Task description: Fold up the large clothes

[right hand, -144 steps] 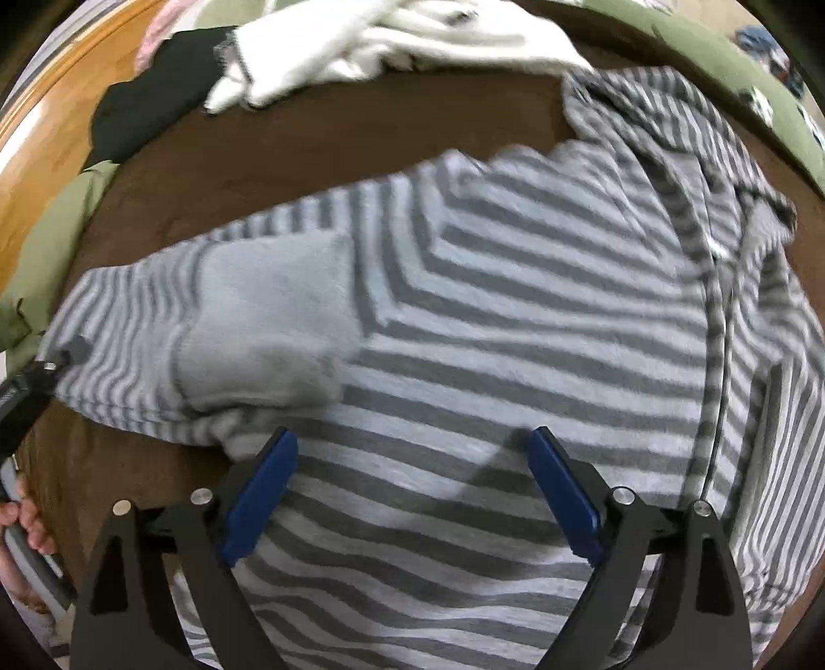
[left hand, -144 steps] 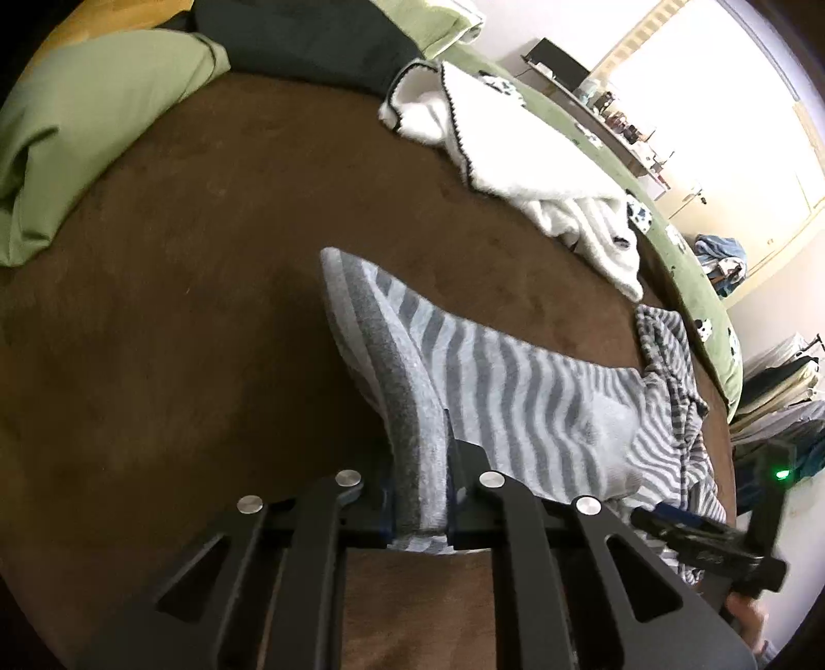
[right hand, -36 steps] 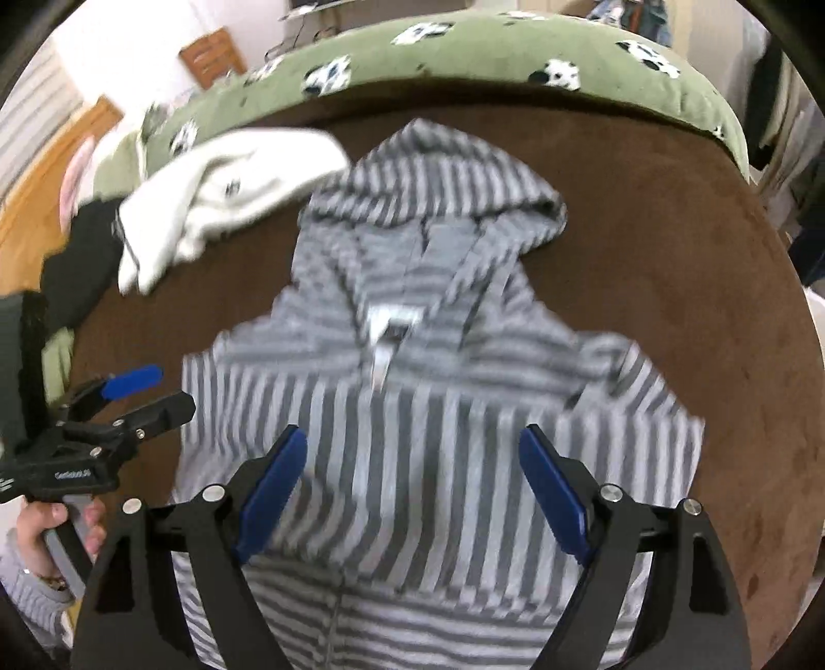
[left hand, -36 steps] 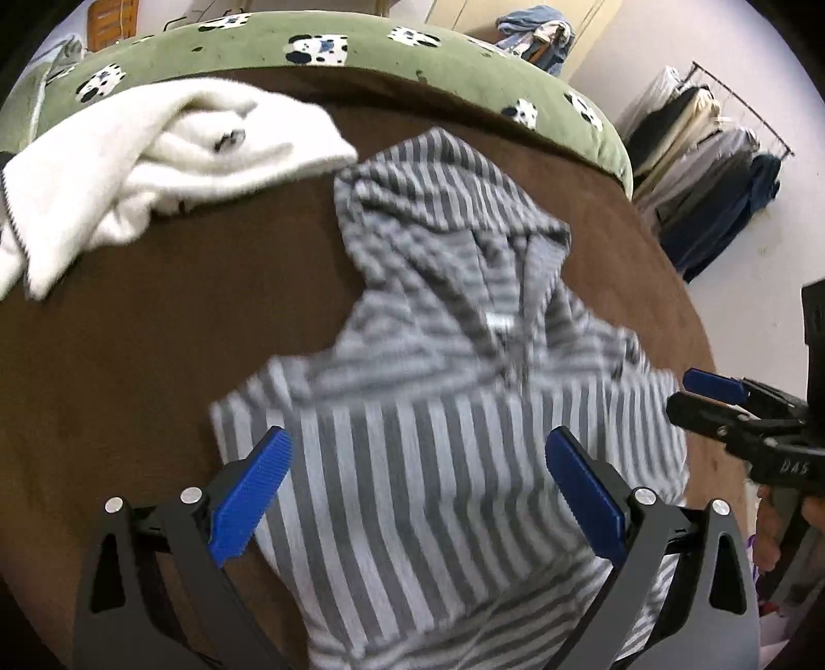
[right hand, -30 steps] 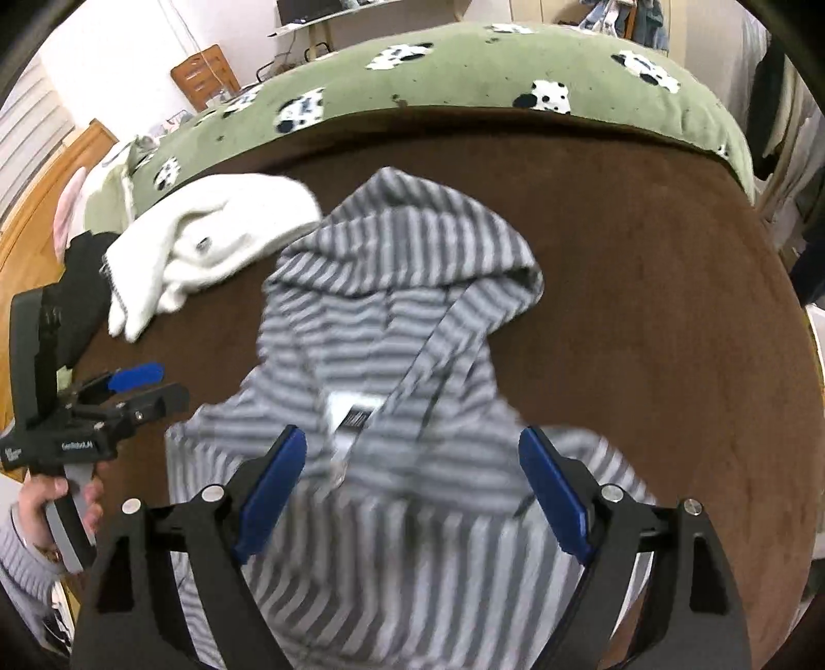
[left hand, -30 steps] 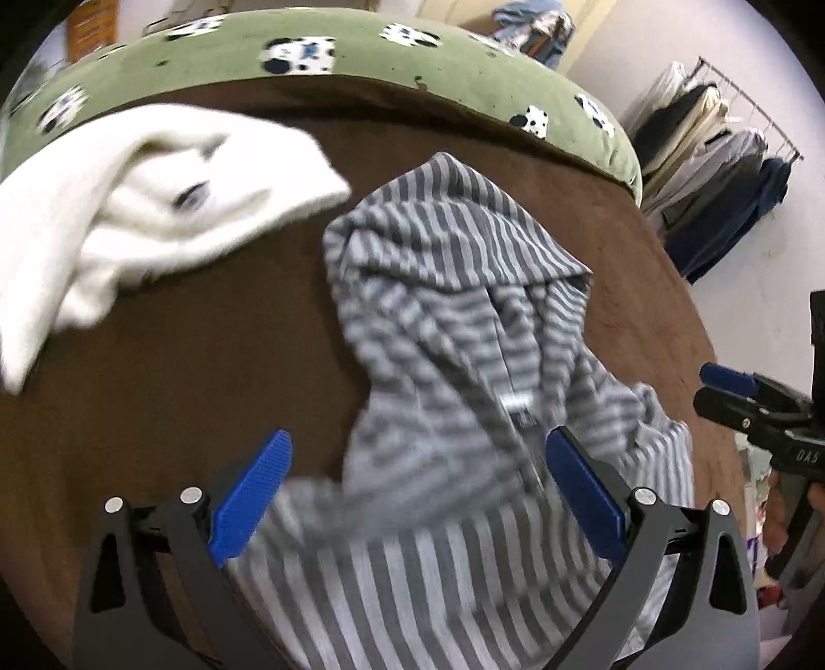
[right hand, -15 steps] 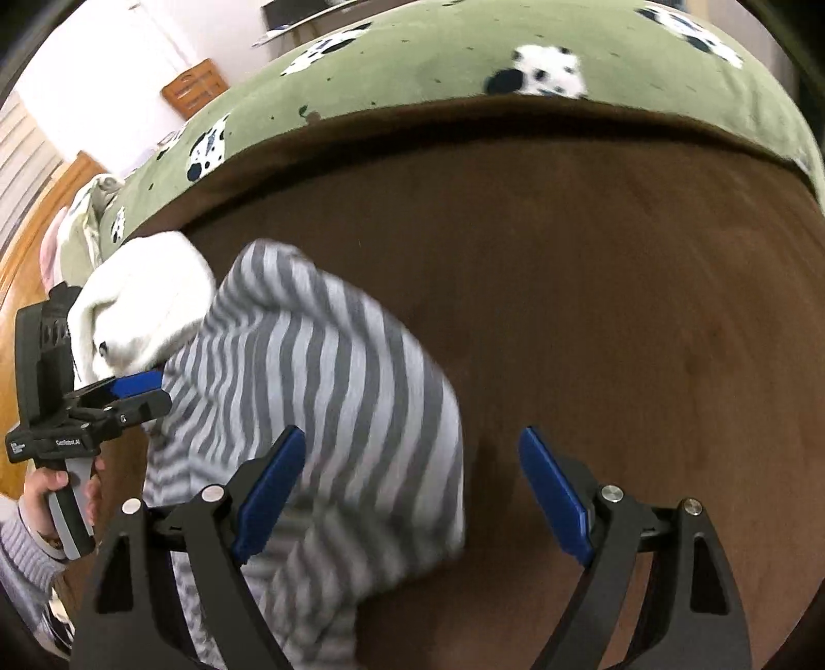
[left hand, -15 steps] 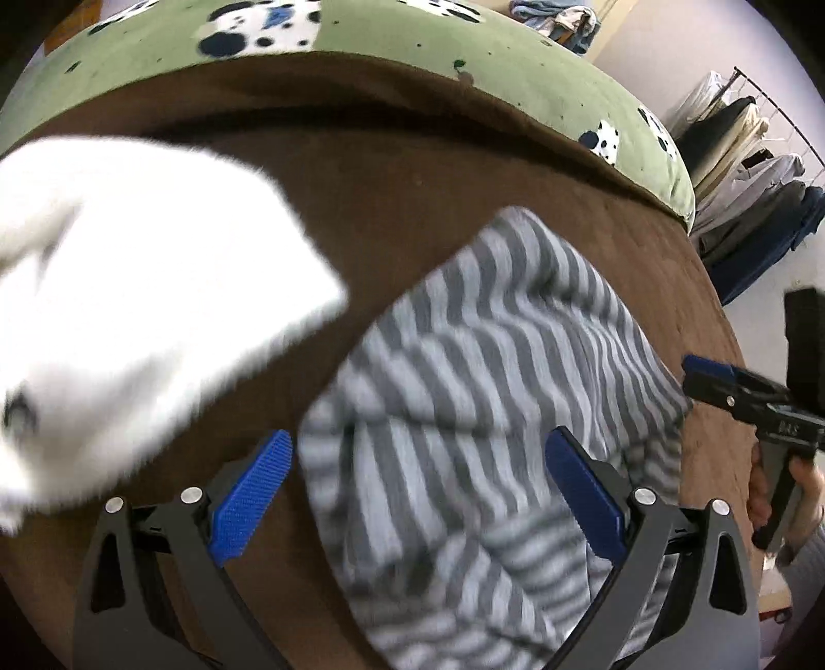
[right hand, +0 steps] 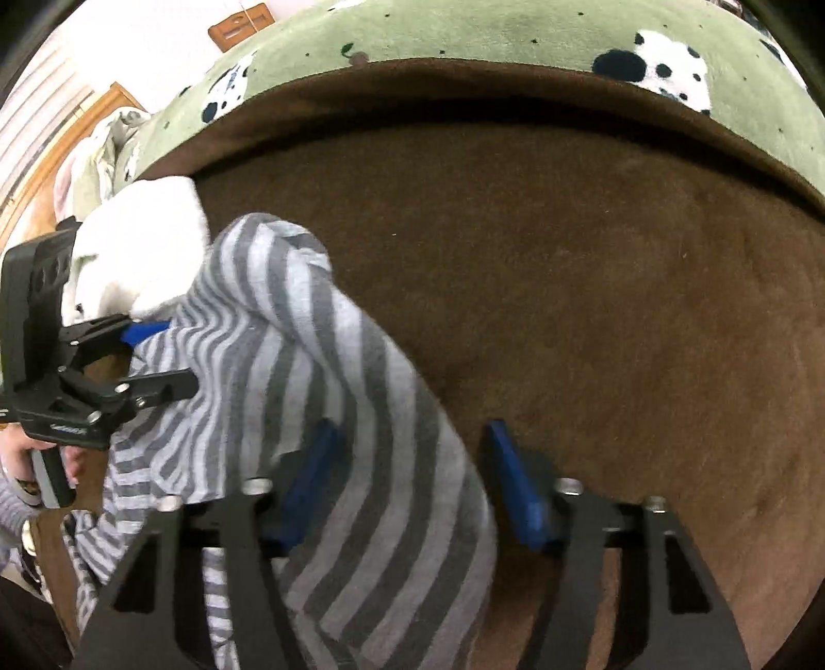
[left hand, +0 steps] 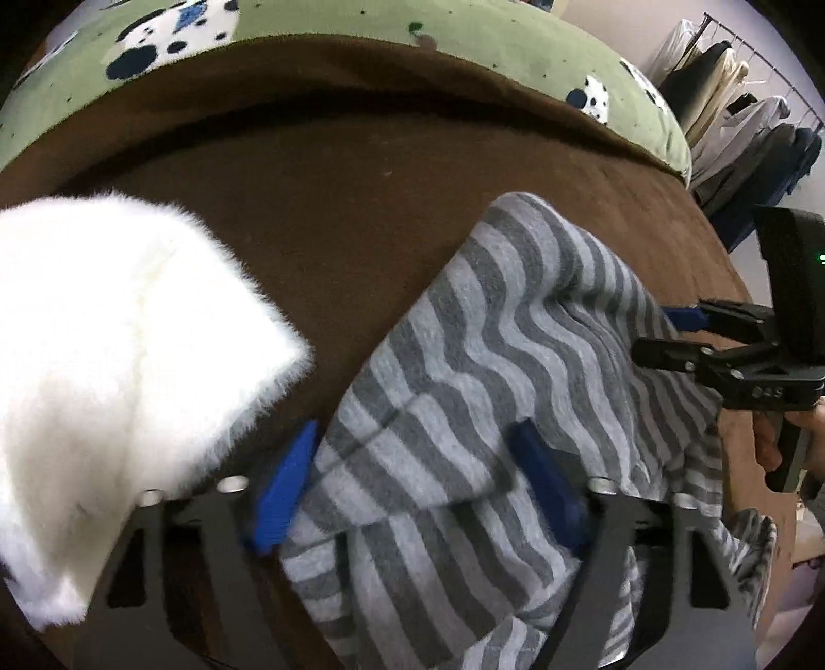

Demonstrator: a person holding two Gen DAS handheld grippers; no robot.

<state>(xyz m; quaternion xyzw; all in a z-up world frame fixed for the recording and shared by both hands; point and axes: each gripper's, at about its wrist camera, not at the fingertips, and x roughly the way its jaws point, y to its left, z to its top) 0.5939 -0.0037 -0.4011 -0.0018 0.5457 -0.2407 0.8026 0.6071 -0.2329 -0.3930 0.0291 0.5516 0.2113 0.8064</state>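
Hood fold: both grippers positioned on the hood of the striped hoodie [left hand: 515, 371]

The left gripper [left hand: 412, 479] and right gripper [right hand: 412, 479] each straddle a hood edge, jaws part-open, nothing clamped. The hoodie lies mid-bed on the brown blanket [right hand: 593, 268], touching the white fleece [left hand: 113, 330]. Next, judged: close both, carry the hood toward the near edge.

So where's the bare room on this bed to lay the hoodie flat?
Bare brown blanket runs between the striped hoodie and the green spotted cover, widest toward the right gripper. Crowded by the left gripper: the white fluffy garment nearly meets the hoodie.
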